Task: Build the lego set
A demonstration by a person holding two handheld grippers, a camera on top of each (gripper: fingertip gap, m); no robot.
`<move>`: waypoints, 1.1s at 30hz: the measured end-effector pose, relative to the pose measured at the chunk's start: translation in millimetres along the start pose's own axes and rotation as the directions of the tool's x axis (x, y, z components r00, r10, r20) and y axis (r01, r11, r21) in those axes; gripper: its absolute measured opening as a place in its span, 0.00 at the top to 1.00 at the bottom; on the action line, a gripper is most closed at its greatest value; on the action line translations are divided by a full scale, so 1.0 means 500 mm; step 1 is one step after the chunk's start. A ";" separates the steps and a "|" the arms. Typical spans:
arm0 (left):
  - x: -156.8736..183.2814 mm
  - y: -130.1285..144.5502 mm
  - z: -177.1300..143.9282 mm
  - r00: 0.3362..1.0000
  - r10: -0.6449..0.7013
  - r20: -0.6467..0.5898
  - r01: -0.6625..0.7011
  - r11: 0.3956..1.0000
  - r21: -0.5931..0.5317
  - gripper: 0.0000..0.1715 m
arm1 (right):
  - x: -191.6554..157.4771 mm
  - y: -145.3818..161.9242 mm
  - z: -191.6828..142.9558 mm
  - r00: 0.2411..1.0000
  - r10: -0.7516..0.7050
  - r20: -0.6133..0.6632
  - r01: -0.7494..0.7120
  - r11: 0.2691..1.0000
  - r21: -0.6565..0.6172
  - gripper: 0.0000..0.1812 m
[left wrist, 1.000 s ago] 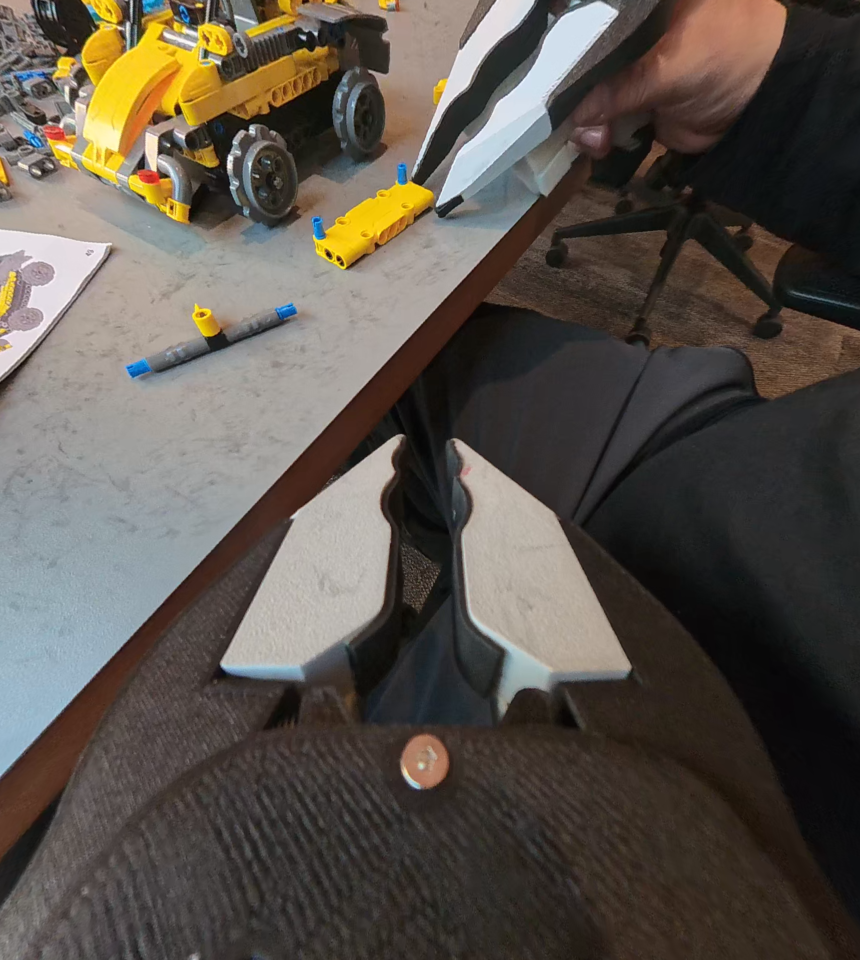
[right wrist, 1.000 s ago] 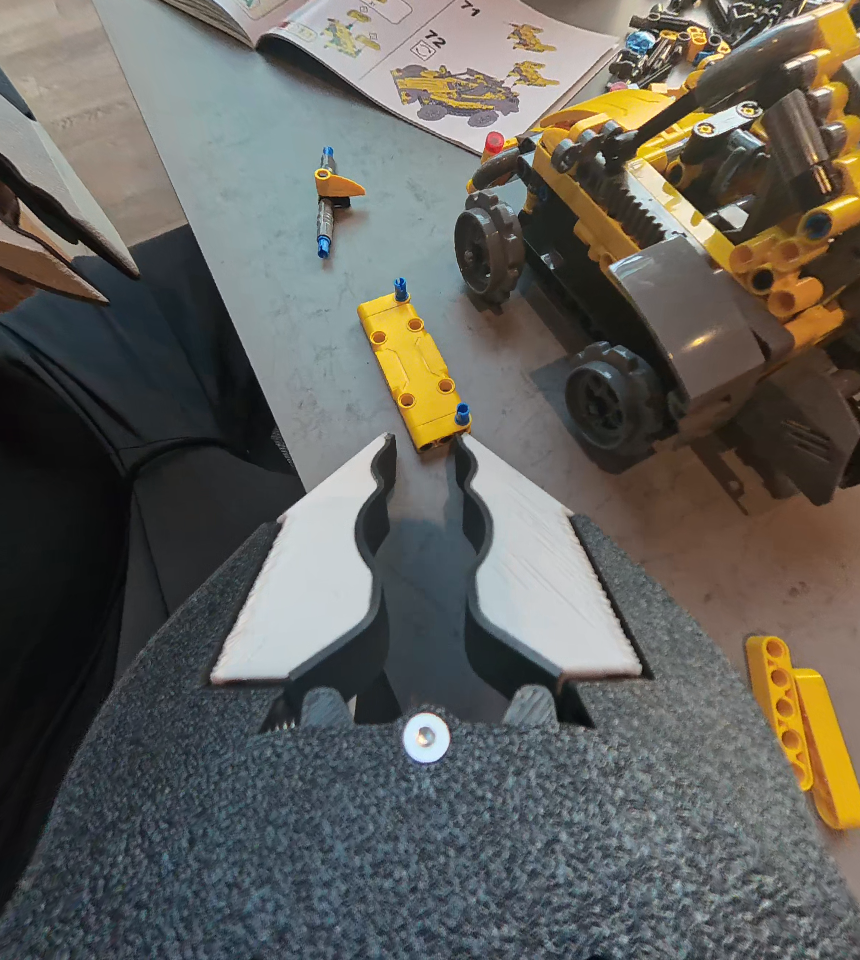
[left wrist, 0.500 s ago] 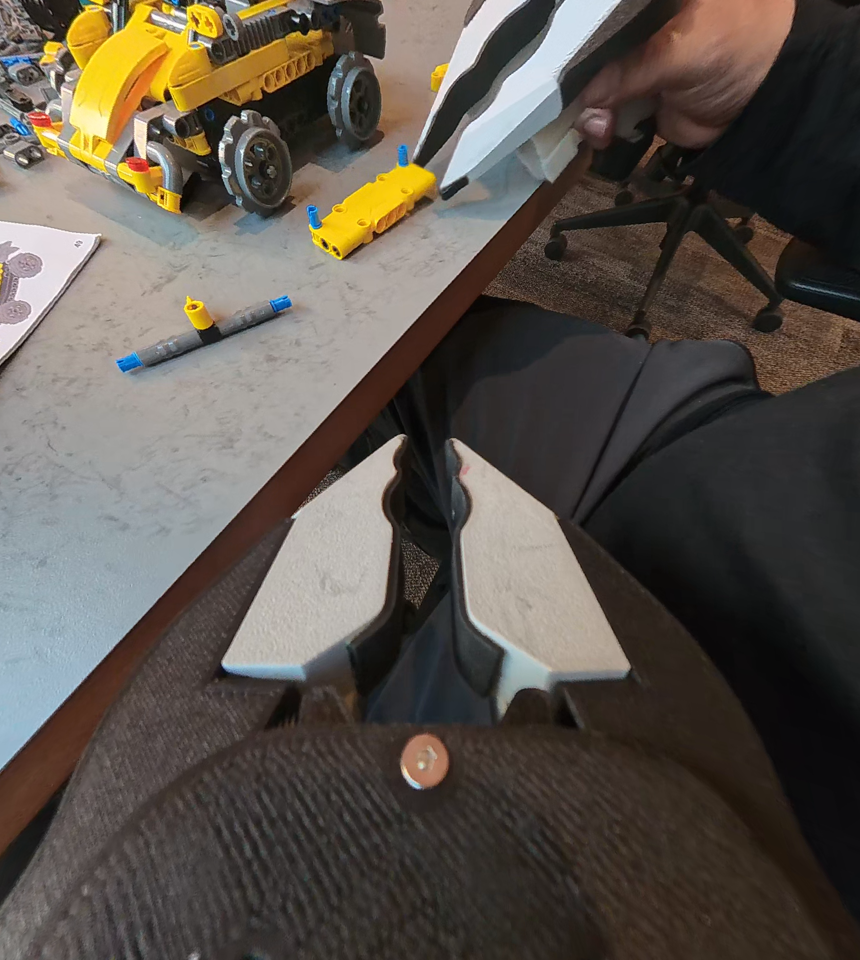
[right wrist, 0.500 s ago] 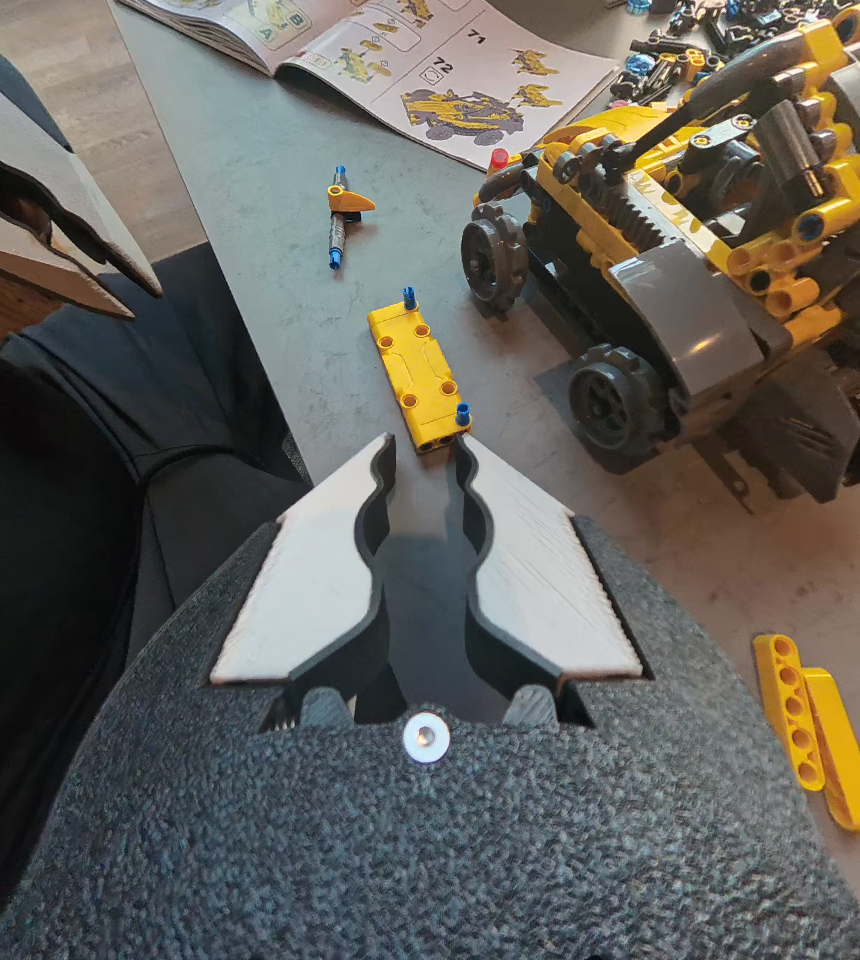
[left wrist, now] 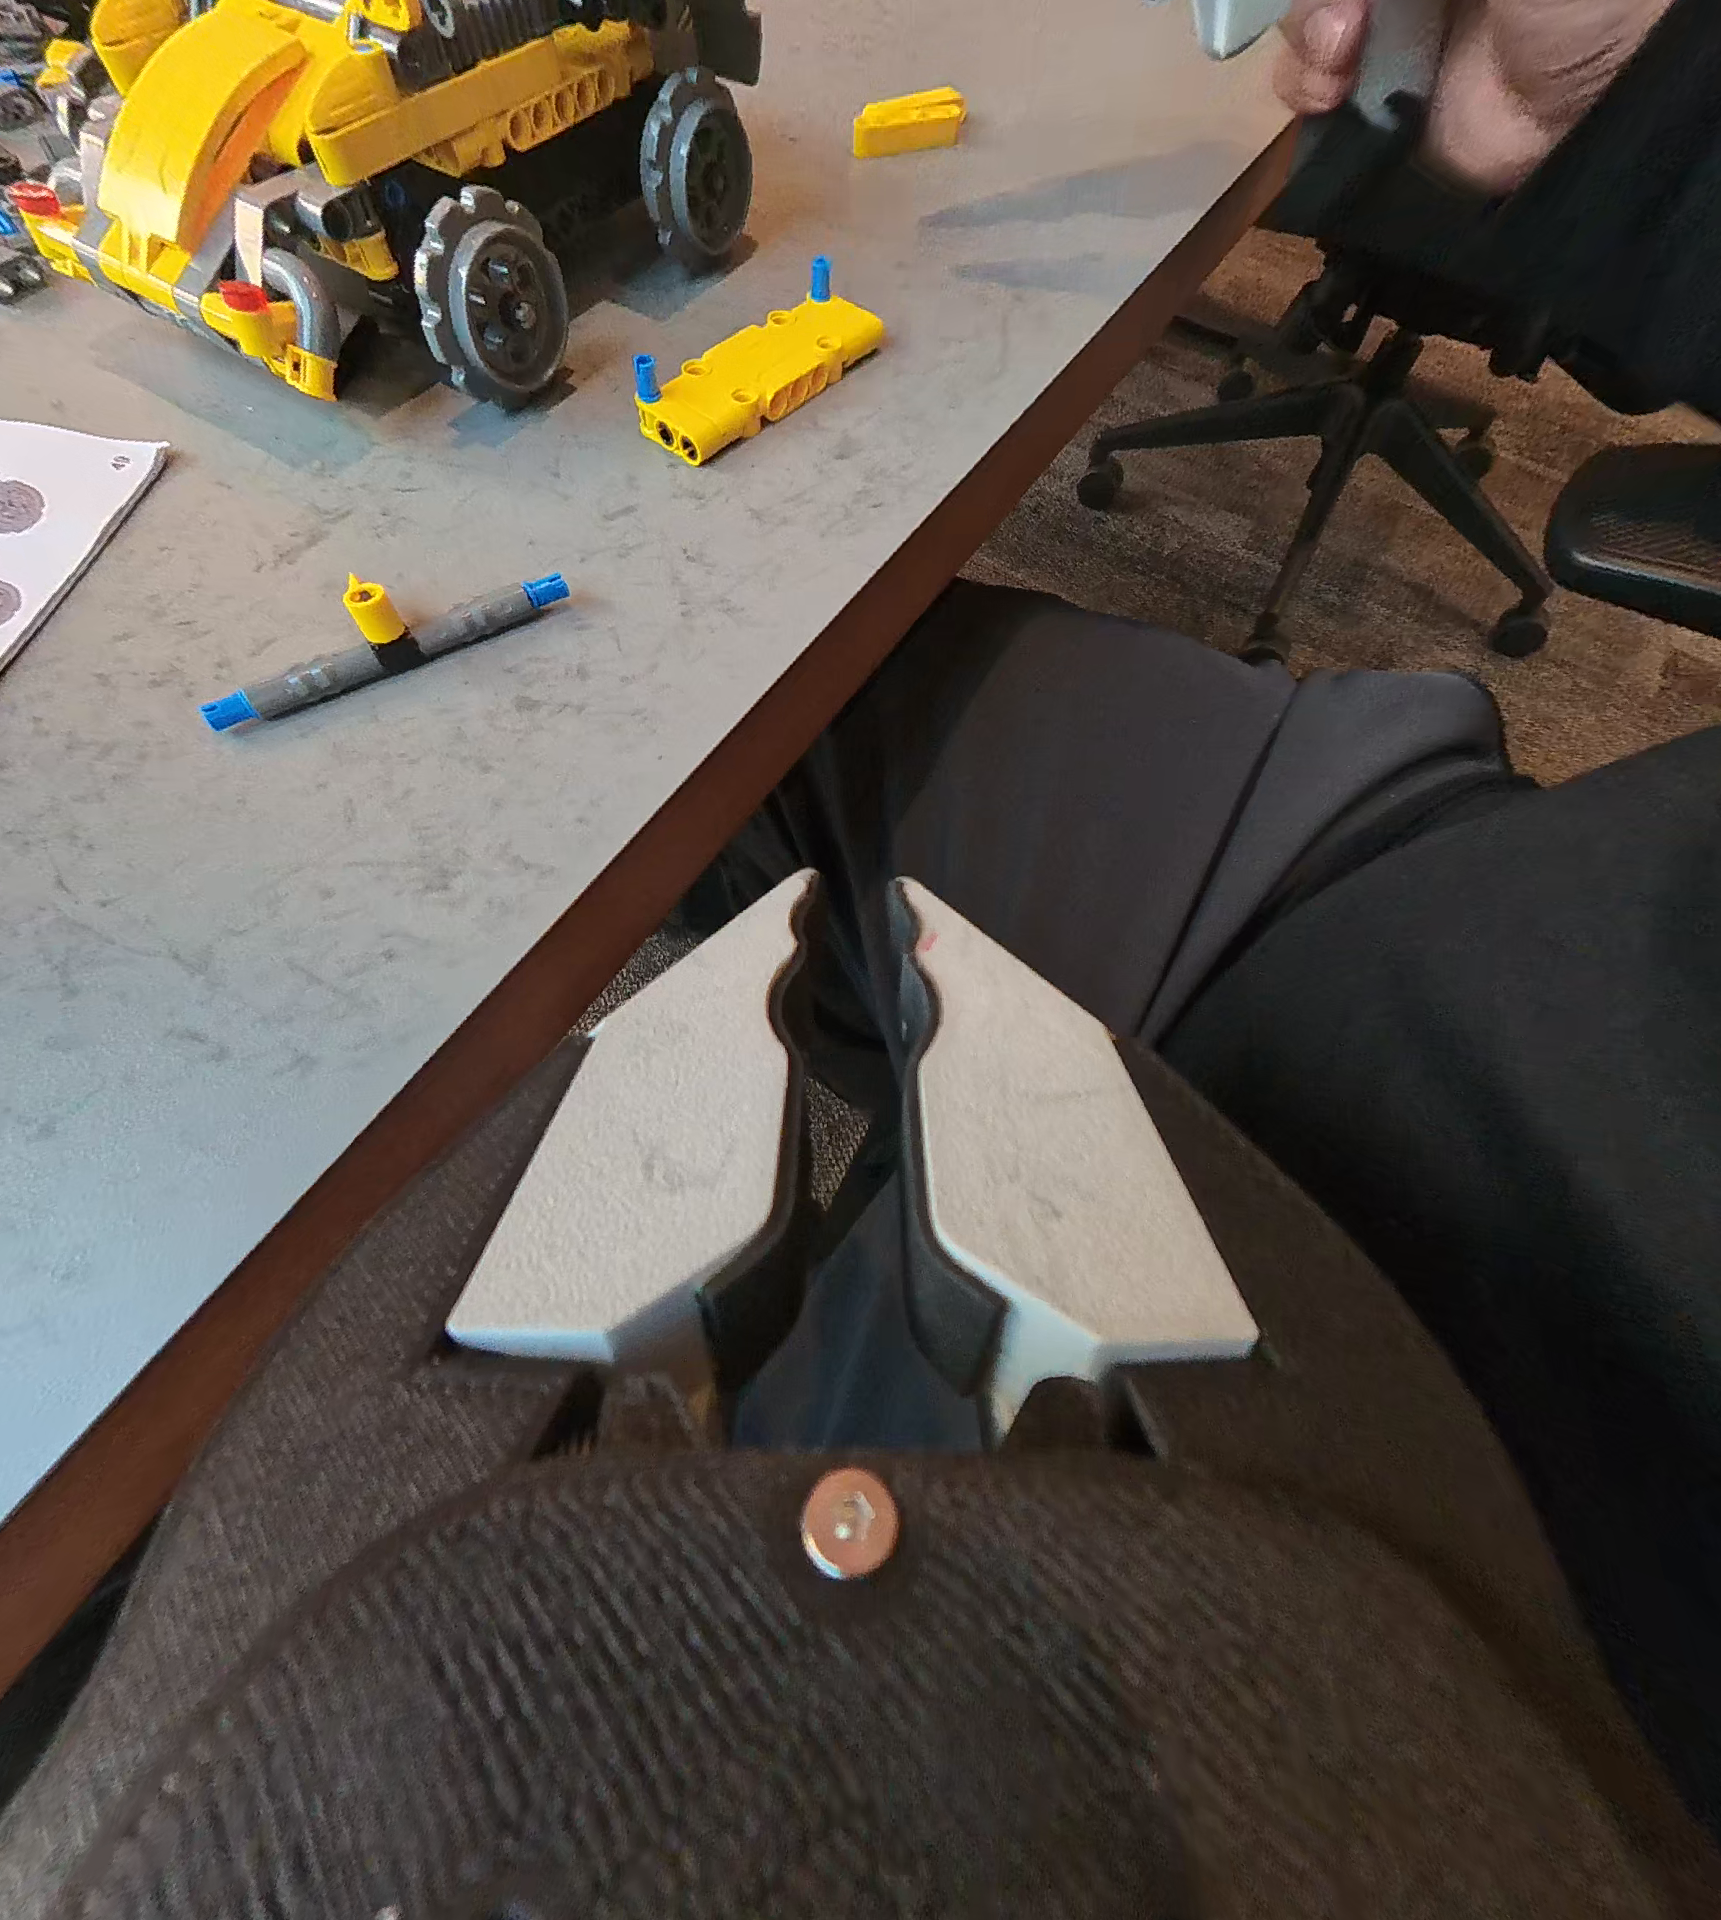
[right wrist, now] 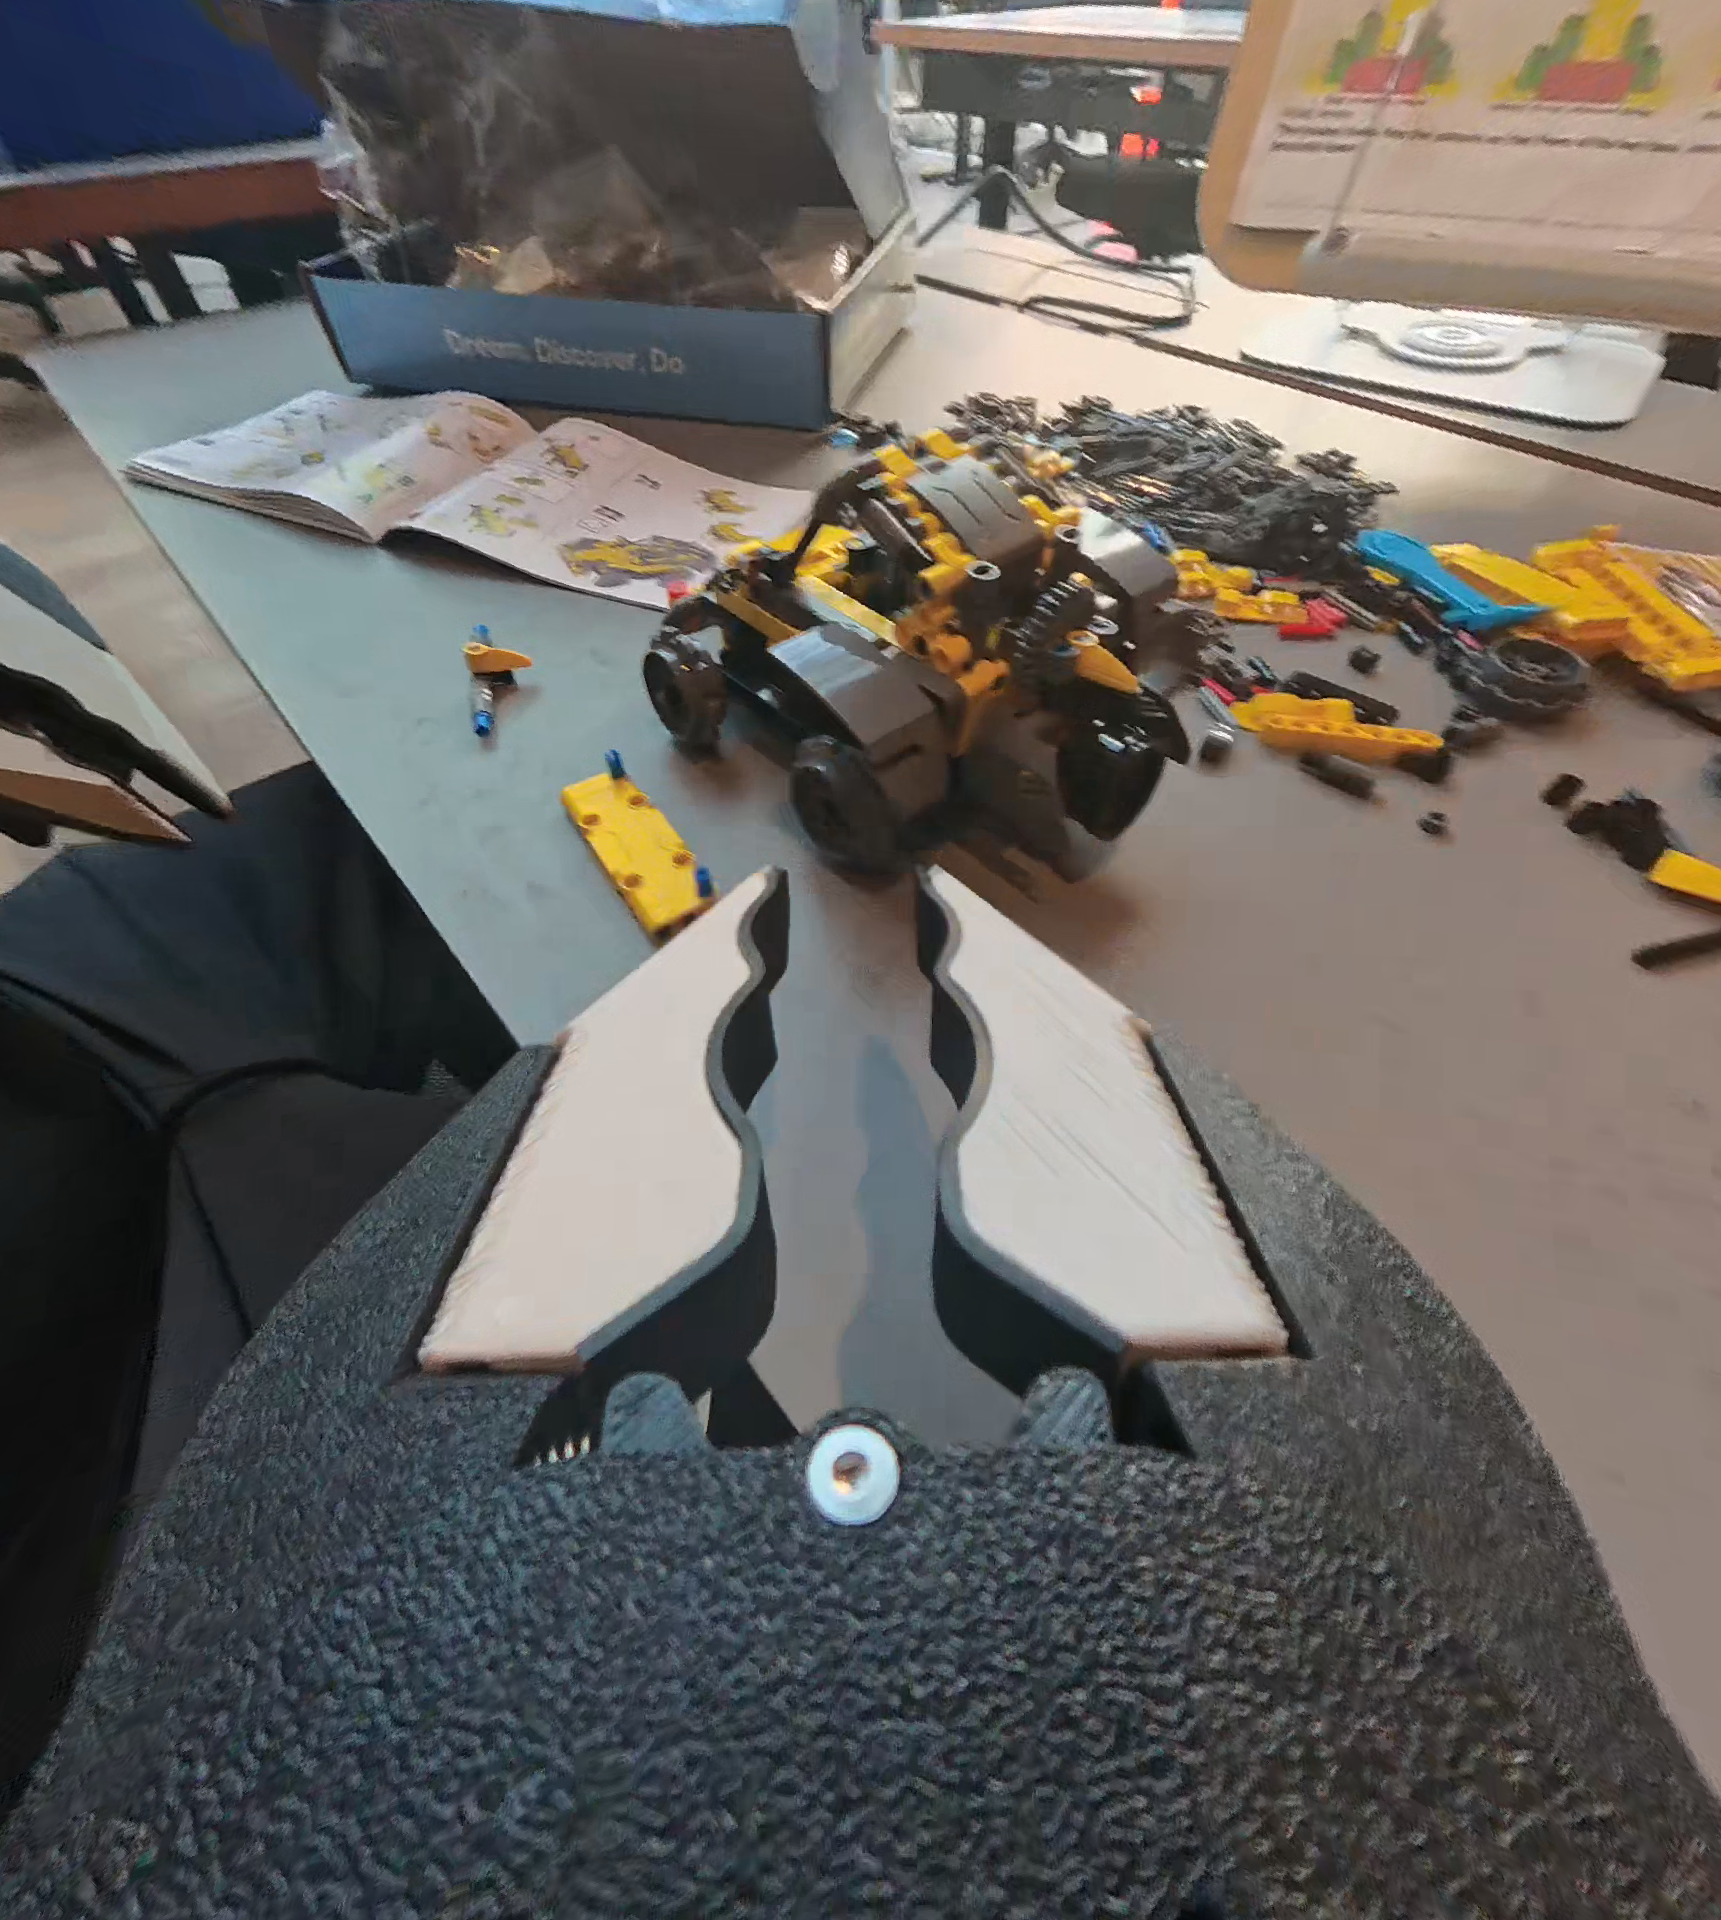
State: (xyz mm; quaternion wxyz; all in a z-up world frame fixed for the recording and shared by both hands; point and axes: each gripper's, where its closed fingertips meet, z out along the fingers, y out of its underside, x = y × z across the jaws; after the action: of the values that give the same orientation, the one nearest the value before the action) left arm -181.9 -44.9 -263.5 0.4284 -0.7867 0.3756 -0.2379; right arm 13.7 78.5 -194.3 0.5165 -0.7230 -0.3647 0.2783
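Yellow panel (right wrist: 640, 847) w/ blue pins, flat by right gripper (right wrist: 851, 894), jaws apart.

Soft daylight; the left wrist view is sharp, the right wrist view motion-blurred. Wide-angle bending at edges, short shadows under the toy truck (left wrist: 399, 187).
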 end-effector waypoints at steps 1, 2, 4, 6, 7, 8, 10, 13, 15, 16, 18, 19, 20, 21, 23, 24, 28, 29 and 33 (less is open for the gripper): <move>0.000 -0.001 -0.001 1.000 -0.001 0.000 0.001 1.000 0.003 0.95 | 0.016 0.007 -0.010 0.999 -0.005 -0.032 0.005 1.000 -0.020 0.87; 0.000 -0.002 -0.001 1.000 -0.003 0.000 0.003 1.000 0.005 0.95 | 0.032 0.013 -0.020 0.998 -0.011 -0.067 0.008 0.999 -0.039 0.87; -0.001 -0.001 0.000 1.000 -0.011 -0.003 0.011 1.000 0.006 0.95 | 0.060 0.028 -0.040 0.994 -0.003 -0.111 -0.005 0.997 -0.074 0.86; 0.002 0.001 0.004 1.000 -0.016 -0.011 0.016 1.000 0.000 0.95 | 0.080 0.045 -0.053 0.992 0.027 -0.123 -0.040 0.994 -0.098 0.85; 0.003 0.002 0.006 1.000 -0.015 -0.013 0.015 1.000 -0.004 0.95 | 0.091 0.059 -0.056 0.991 0.039 -0.129 -0.055 0.990 -0.129 0.84; 0.005 0.003 0.008 1.000 -0.011 -0.014 0.011 1.000 -0.007 0.95 | 0.102 0.075 -0.058 0.990 0.039 -0.134 -0.061 0.984 -0.169 0.83; 0.008 0.004 0.010 1.000 -0.002 -0.013 0.002 1.000 -0.012 0.95 | 0.119 0.100 -0.054 0.991 0.022 -0.130 -0.053 0.968 -0.246 0.81; 0.010 0.008 0.014 1.000 0.010 -0.009 -0.010 1.000 -0.024 0.95 | 0.122 0.123 -0.041 0.997 -0.008 -0.074 -0.018 0.937 -0.350 0.78; 0.009 0.009 0.014 1.000 0.011 -0.006 -0.011 1.000 -0.025 0.96 | 0.126 0.128 -0.028 0.998 -0.025 -0.050 0.004 0.923 -0.384 0.77; 0.008 0.009 0.014 1.000 0.008 -0.006 -0.008 1.000 -0.026 0.95 | 0.124 0.131 -0.021 0.999 -0.024 -0.032 0.009 0.917 -0.398 0.77; 0.005 0.012 0.014 1.000 0.004 -0.006 -0.004 1.000 -0.031 0.95 | 0.124 0.140 -0.010 1.000 -0.014 -0.009 0.009 0.900 -0.437 0.77; 0.004 0.011 0.013 1.000 0.004 -0.005 -0.004 1.000 -0.030 0.95 | 0.121 0.142 -0.005 1.000 -0.001 0.007 0.004 0.895 -0.446 0.78; 0.002 0.010 0.011 1.000 0.003 -0.004 -0.003 1.000 -0.026 0.96 | 0.118 0.138 0.000 1.000 0.012 0.019 -0.002 0.897 -0.442 0.79; 0.001 0.007 0.009 1.000 0.002 -0.004 -0.002 1.000 -0.020 0.96 | 0.117 0.136 0.005 1.000 0.017 0.024 -0.005 0.898 -0.441 0.80; -0.001 0.004 0.005 1.000 -0.004 -0.007 0.004 1.000 -0.012 0.96 | 0.106 0.134 0.018 0.999 0.013 0.043 0.008 0.895 -0.446 0.82; -0.003 0.005 0.005 1.000 -0.009 -0.009 0.009 1.000 -0.011 0.96 | 0.098 0.132 0.024 0.998 0.002 0.056 0.023 0.894 -0.447 0.85; -0.002 0.006 0.003 0.999 -0.030 -0.027 0.030 1.000 -0.010 0.96 | 0.076 0.127 0.040 0.997 -0.028 0.076 0.059 0.889 -0.453 0.91; -0.001 0.005 0.003 0.999 -0.032 -0.029 0.031 0.999 -0.008 0.96 | 0.072 0.126 0.042 0.997 -0.028 0.077 0.060 0.890 -0.453 0.91; 0.003 0.004 0.003 0.999 -0.029 -0.037 0.029 1.000 -0.007 0.96 | 0.070 0.126 0.043 0.997 -0.024 0.074 0.055 0.893 -0.446 0.91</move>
State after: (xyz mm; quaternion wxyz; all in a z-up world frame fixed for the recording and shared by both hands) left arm -181.1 -46.0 -266.1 0.4151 -0.7890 0.3728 -0.2573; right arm 32.4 105.9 -261.8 0.3296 -0.8052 -0.4505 0.2003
